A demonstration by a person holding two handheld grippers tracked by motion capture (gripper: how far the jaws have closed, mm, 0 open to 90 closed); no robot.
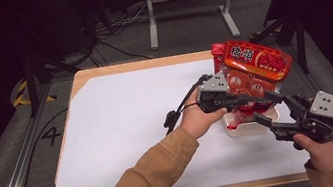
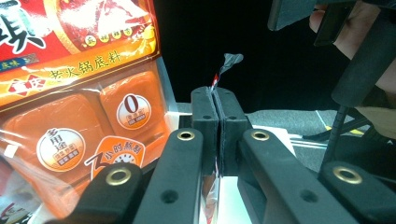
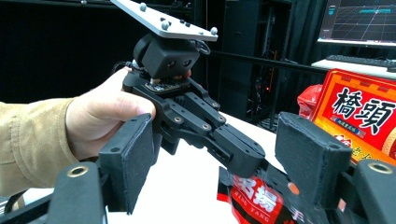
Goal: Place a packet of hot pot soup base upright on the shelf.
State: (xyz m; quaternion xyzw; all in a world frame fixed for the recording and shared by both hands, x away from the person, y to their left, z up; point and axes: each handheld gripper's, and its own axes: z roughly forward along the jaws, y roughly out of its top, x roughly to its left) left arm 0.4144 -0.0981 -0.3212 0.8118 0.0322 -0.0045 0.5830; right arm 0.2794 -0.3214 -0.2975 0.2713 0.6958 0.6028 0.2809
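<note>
Black jaws of our left gripper (image 2: pixel 216 116) pinch a thin foil packet edge (image 2: pixel 227 63) just beside the red hotpot pouch (image 1: pixel 251 67) over the counter (image 1: pixel 125 130), presumably steadying it, while our right gripper (image 3: pixel 219 158) waits wide apart, near the pouch.

The red-orange packet (image 3: pixel 359 116) reads "橋頭", a lower pouch (image 3: pixel 254 198) "MING YANG", the floor (image 1: pixel 51 136) "4".

Two black padded jaws of the right gripper (image 3: pixel 219 163) stand wide apart. Between them, farther off, a hand (image 3: pixel 100 116) in a tan sleeve holds the left gripper (image 3: pixel 243 156), shut on a shiny red packet (image 3: pixel 254 198). A big red-and-orange food bag (image 3: pixel 359 116) stands at the right.
</note>
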